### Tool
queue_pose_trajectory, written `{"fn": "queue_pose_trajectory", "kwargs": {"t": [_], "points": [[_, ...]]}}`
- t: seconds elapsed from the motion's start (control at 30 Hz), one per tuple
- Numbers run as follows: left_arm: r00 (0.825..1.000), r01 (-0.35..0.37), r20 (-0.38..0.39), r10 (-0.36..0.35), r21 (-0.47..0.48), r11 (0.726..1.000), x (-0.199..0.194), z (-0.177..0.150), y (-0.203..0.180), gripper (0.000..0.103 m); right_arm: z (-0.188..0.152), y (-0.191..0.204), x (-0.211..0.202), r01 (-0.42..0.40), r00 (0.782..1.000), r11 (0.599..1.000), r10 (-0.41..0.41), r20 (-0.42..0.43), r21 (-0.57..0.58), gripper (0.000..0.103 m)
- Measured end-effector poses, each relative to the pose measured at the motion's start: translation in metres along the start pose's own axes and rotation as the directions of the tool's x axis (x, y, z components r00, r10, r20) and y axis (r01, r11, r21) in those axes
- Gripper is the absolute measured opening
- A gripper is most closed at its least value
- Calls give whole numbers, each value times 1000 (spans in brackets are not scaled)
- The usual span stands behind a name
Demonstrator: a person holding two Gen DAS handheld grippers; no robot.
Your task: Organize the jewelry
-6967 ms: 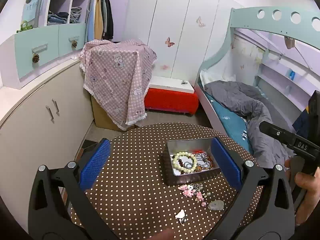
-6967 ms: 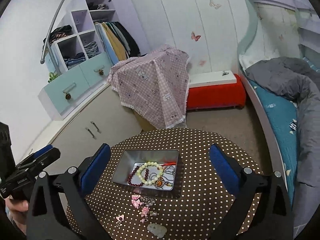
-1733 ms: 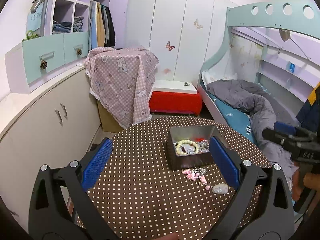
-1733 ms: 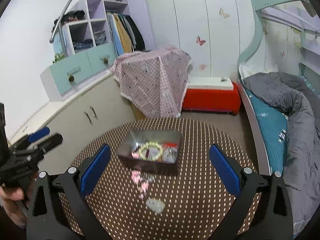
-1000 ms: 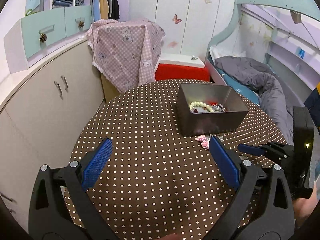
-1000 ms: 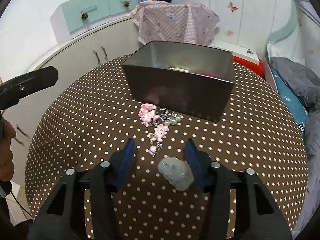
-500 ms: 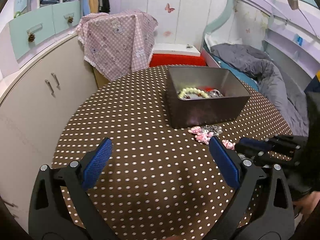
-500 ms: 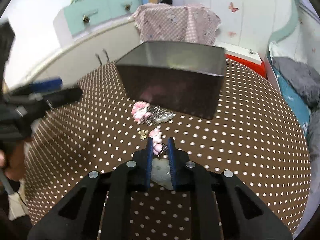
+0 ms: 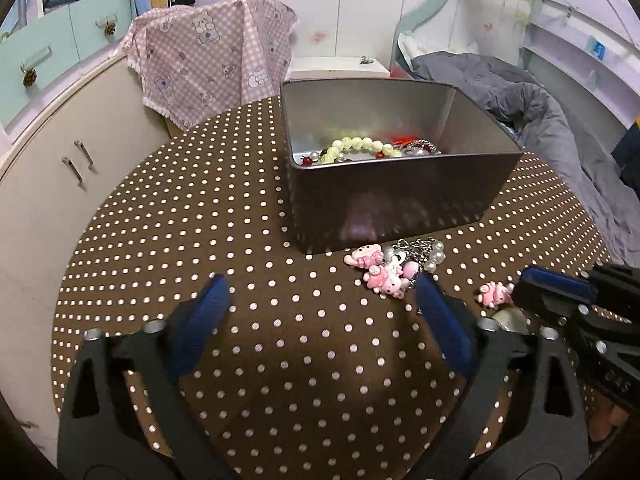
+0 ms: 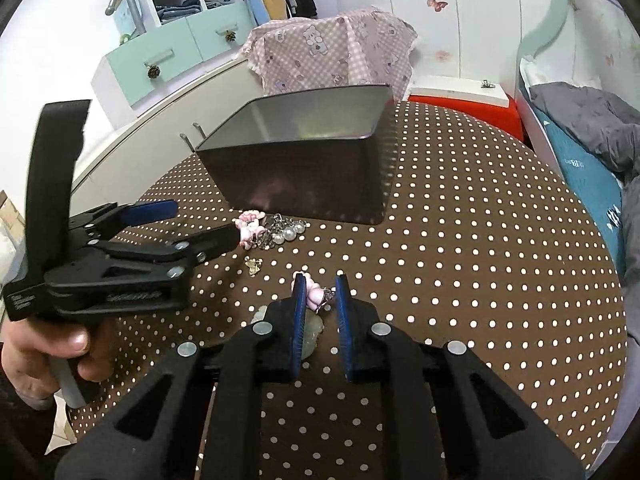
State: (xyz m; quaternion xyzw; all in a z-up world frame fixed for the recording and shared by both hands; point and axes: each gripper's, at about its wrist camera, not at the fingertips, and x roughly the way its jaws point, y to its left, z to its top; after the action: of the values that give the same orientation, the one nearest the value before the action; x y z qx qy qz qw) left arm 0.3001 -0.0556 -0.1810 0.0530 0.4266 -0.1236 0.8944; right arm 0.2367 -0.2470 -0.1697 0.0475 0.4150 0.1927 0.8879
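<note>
Two grippers: right gripper (image 10: 320, 286) nips a pink charm (image 10: 313, 294) at tin's (image 10: 296, 184) six o'clock; left gripper (image 9: 320, 292), just narrowing, stands open, empty.

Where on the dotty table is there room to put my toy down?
The table is bare left of the metal box, and again on its right toward the bed. In front of the box it's crowded: pink charms, pearls and both grippers.

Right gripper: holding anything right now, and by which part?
The right gripper has its jaws closed around a small pink charm, gripping its pink body by the sides; whether it is lifted off the dotted table cannot be told. The left gripper holds nothing.
</note>
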Motion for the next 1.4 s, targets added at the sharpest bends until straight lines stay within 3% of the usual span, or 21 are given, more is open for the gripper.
{"fn": "queue_pose_trajectory", "kwargs": {"t": [0.03, 0.1, 0.37, 0.8, 0.83, 0.87, 0.93, 1.17, 1.4], "points": [[1000, 9, -11, -9, 3, 1000, 2, -1, 0, 67, 0, 0, 0, -2, 1000, 1000, 2, 0, 1, 13], [1000, 18, -8, -18, -1, 1000, -1, -3, 1, 62, 0, 0, -1, -4, 1000, 1000, 4, 1, 1, 13], [1000, -17, -22, 17, -11, 1000, -2, -8, 11, 65, 2, 0, 1, -4, 1000, 1000, 4, 1, 3, 13], [997, 75, -12, -75, 4, 997, 6, -3, -6, 67, 0, 1, -2, 8, 1000, 1000, -8, 0, 5, 13], [997, 78, -9, -78, 9, 997, 6, -4, -7, 62, 0, 1, -2, 8, 1000, 1000, -8, 0, 5, 13], [996, 90, -6, -90, 13, 996, 5, -4, -8, 46, 0, 1, -2, 8, 1000, 1000, -8, 0, 7, 13], [993, 117, -4, -117, 21, 993, 3, -5, -8, 28, 0, 1, -2, 9, 1000, 1000, -9, -1, 9, 13], [981, 193, 2, -193, -4, 981, -4, -11, -3, 25, 0, 2, -4, 9, 1000, 1000, -9, 2, 4, 13], [976, 211, 44, -211, 1, 977, -30, -14, 7, 25, 9, 7, -15, 1, 1000, 1000, -1, 28, 0, 13]]}}
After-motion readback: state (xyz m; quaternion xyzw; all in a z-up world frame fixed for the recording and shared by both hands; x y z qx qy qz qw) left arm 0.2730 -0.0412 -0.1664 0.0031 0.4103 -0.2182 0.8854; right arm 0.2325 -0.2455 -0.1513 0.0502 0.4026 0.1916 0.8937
